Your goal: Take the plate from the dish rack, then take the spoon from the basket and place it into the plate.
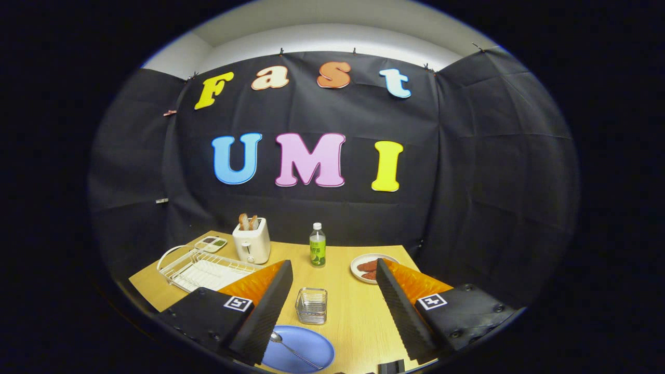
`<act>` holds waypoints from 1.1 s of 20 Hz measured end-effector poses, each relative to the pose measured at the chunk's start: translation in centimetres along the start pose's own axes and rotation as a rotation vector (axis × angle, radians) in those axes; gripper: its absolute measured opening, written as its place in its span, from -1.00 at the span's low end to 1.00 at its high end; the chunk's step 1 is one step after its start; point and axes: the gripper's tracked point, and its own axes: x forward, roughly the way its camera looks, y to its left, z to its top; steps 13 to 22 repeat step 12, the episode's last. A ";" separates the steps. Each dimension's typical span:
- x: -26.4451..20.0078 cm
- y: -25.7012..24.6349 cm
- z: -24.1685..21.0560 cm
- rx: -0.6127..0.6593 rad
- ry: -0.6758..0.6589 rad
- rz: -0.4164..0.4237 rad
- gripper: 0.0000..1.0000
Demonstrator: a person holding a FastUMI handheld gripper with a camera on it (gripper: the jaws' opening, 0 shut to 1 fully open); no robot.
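Observation:
A blue plate (301,349) lies flat on the wooden table (353,311), close in between my fingers and nearer the left one. A metal spoon (293,350) rests in the plate, bowl end toward the left finger. Just beyond the plate stands a small wire basket (311,305) with nothing visible inside. A white dish rack (200,269) sits to the left, partly hidden behind my left finger, with no plate in it. My gripper (332,270) is open, raised above the table, with nothing between its fingers.
A white toaster (252,241) with bread slices stands behind the rack, with a small compartment tray (212,243) to its left. A green-labelled bottle (317,245) stands mid-table. A white plate of reddish food (370,267) lies beside the right finger. Black cloth walls the booth.

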 end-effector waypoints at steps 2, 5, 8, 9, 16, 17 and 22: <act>-1.0 -0.3 0.5 0.019 -0.008 -0.055 0.98; -1.1 0.6 0.8 0.026 -0.052 -0.079 0.98; -0.6 1.9 0.5 0.024 -0.056 -0.081 0.98; -0.5 2.5 0.6 0.035 -0.059 -0.077 0.98; -0.5 4.0 1.0 0.068 -0.062 -0.072 0.98; -0.5 4.0 1.0 0.068 -0.062 -0.072 0.98; -0.5 4.0 1.0 0.068 -0.062 -0.072 0.98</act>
